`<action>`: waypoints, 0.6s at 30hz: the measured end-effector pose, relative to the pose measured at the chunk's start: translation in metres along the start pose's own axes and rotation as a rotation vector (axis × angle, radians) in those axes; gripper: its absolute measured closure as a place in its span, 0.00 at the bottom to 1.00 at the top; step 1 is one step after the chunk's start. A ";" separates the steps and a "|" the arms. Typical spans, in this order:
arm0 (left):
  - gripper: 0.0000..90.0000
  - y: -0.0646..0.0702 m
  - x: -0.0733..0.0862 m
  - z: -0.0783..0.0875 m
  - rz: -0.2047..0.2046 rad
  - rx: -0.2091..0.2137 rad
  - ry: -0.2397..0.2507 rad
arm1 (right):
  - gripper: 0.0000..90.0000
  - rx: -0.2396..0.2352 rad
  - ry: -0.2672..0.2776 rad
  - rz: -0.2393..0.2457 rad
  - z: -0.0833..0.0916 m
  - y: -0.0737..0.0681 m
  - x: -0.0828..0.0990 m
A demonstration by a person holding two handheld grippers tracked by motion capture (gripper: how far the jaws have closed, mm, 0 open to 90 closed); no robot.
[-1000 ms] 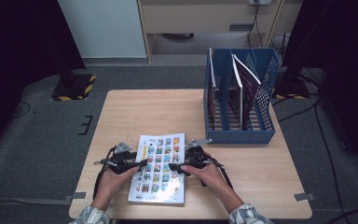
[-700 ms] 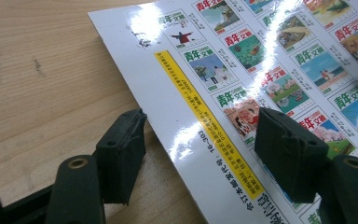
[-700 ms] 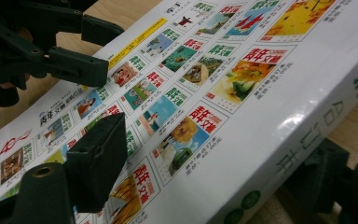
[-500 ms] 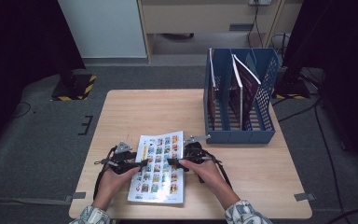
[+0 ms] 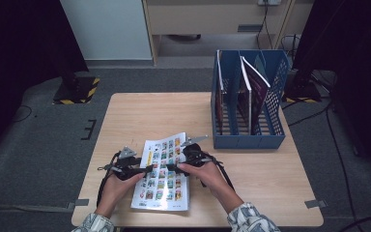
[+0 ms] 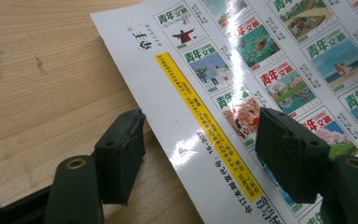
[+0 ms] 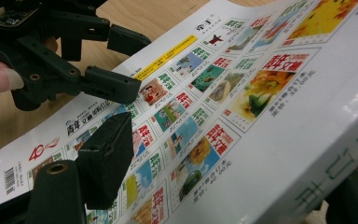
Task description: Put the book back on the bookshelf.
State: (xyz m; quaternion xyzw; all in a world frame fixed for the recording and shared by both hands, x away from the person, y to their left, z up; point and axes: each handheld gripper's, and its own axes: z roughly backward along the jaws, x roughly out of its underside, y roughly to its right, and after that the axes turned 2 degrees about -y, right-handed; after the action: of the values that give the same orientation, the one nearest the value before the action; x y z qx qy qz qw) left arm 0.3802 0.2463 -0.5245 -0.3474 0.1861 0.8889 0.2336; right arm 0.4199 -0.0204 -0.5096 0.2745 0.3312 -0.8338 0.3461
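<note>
A magazine (image 5: 162,188) lies on the wooden table (image 5: 149,111), back cover up, printed with a grid of small cover pictures. My left gripper (image 5: 147,169) stands open across its left edge: in the left gripper view (image 6: 205,154) one jaw is over bare wood and the other over the cover (image 6: 242,56). My right gripper (image 5: 172,167) holds the spine side. Its jaws have just been closing, and in the right gripper view (image 7: 233,172) one presses on the cover and one sits under the raised spine (image 7: 317,154). The left gripper (image 7: 119,63) also shows there.
A blue file box (image 5: 249,140) stands at the table's right rear, with upright books (image 5: 251,87) in its slots. Bare wood lies behind the magazine and right of my right hand. The table's front edge is close under my forearms.
The right gripper has risen a little and closed on the magazine's spine side, which now tilts up off the table. The left gripper has stayed where it was.
</note>
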 end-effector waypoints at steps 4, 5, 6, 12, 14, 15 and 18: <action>0.35 0.000 0.000 0.000 0.004 -0.001 0.000 | 0.31 0.002 -0.007 -0.013 0.000 -0.001 -0.002; 0.35 0.000 0.000 -0.001 0.007 0.000 0.000 | 0.31 -0.001 -0.011 -0.017 0.000 -0.001 -0.003; 0.35 0.000 0.000 -0.001 0.009 0.000 0.001 | 0.31 0.000 -0.011 -0.024 -0.001 -0.001 -0.004; 0.34 0.000 0.000 -0.001 0.014 0.002 0.003 | 0.31 0.012 -0.020 -0.013 -0.001 -0.006 -0.012; 0.34 0.000 0.000 -0.001 0.015 0.002 0.003 | 0.31 0.021 -0.017 -0.009 -0.003 -0.009 -0.013; 0.34 0.000 0.000 -0.001 0.016 0.002 0.003 | 0.31 0.023 -0.015 -0.007 -0.004 -0.009 -0.014; 0.34 -0.001 0.001 -0.001 0.018 0.003 0.004 | 0.32 0.032 -0.014 -0.018 -0.007 -0.010 -0.016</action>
State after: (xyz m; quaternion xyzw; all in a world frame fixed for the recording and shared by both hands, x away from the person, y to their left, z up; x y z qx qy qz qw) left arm 0.3807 0.2463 -0.5257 -0.3471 0.1909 0.8901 0.2255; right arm 0.4233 -0.0034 -0.4992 0.2714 0.3179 -0.8438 0.3365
